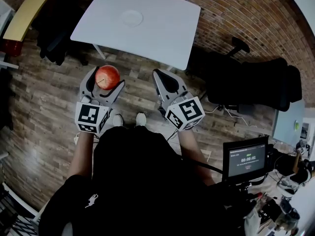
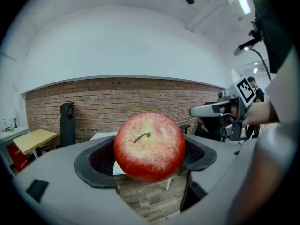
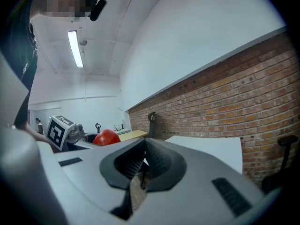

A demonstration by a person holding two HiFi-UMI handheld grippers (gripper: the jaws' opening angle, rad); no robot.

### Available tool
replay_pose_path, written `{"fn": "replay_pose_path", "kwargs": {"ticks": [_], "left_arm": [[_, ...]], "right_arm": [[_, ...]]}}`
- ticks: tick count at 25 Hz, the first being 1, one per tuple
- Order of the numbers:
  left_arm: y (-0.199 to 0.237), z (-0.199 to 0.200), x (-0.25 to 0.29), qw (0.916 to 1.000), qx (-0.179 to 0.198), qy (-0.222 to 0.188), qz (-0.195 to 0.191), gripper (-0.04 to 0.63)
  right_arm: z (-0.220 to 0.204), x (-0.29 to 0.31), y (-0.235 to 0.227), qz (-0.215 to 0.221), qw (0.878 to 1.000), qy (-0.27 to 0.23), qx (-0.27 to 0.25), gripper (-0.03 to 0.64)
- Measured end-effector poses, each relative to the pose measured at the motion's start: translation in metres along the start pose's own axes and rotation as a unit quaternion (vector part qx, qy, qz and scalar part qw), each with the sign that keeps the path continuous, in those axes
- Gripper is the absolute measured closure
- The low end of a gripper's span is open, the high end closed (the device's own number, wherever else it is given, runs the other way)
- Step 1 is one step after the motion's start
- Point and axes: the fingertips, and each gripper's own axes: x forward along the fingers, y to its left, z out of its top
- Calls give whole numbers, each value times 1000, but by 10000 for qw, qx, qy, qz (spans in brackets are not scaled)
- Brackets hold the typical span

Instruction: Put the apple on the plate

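A red apple (image 1: pixel 107 76) (image 2: pixel 149 146) sits between the pads of my left gripper (image 1: pixel 105 78) (image 2: pixel 149 154), which is shut on it above the wooden floor, short of the table. The apple's stem faces the left gripper camera. A round white plate (image 1: pixel 132 17) lies on the white table (image 1: pixel 162 33) ahead of both grippers. My right gripper (image 1: pixel 161 75) (image 3: pixel 142 166) is level beside the left one, shut with nothing between its pads. In the right gripper view the apple (image 3: pixel 107 137) shows at the left, and the table (image 3: pixel 211 146) lies ahead.
Black office chairs (image 1: pixel 256 82) stand right of the table against the brick wall (image 1: pixel 246 18). A light wooden desk (image 1: pixel 27 14) is at the far left. A monitor (image 1: pixel 247 159) and cluttered gear sit at the lower right. The person's shoes (image 1: pixel 129 119) are on the floor.
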Motion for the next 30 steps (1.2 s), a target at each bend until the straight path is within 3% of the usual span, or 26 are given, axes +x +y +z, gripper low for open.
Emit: {"fn": "replay_pose_path", "kwargs": {"ticks": [9, 30], "left_arm": [[-30, -2, 17, 9999, 81, 56, -87, 178], [-28, 6, 24, 9998, 170, -38, -38, 178]], "right_arm": [[-8, -27, -24, -86, 9999, 44, 125, 612], [-8, -34, -37, -176, 9997, -41, 133, 612]]}}
